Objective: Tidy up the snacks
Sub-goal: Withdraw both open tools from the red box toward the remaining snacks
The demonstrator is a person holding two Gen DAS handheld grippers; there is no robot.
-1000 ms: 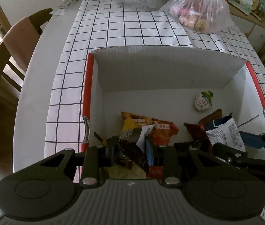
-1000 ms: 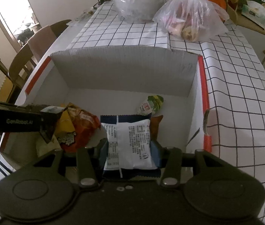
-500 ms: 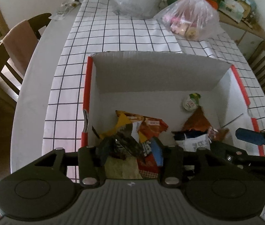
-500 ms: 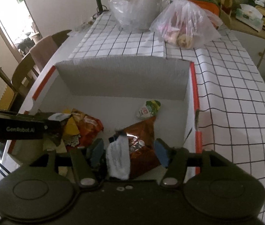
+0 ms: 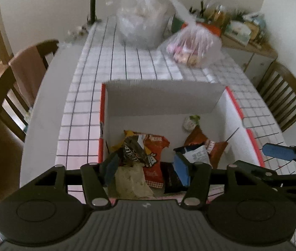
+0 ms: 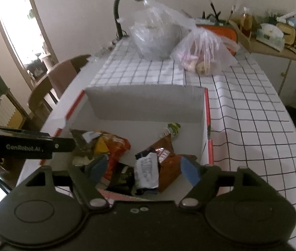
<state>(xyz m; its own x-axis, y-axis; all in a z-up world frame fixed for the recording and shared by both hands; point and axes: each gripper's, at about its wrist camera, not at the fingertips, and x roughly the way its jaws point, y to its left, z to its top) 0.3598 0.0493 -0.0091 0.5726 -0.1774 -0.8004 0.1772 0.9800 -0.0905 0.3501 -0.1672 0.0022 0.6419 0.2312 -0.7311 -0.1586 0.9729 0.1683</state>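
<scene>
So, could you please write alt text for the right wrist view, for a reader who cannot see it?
The right gripper hangs open and empty above a white cardboard box holding a pile of snack packets, among them a white packet and an orange one. The box stands on a grid-patterned tablecloth, with two plastic bags behind it.

The right gripper (image 6: 144, 168) is now wide open and pulling up, and the white packet (image 6: 147, 171) is lying loose in the box (image 6: 148, 102). The left gripper (image 5: 146, 170) is opening too, letting the dark wrapper (image 5: 134, 153) go.
</scene>
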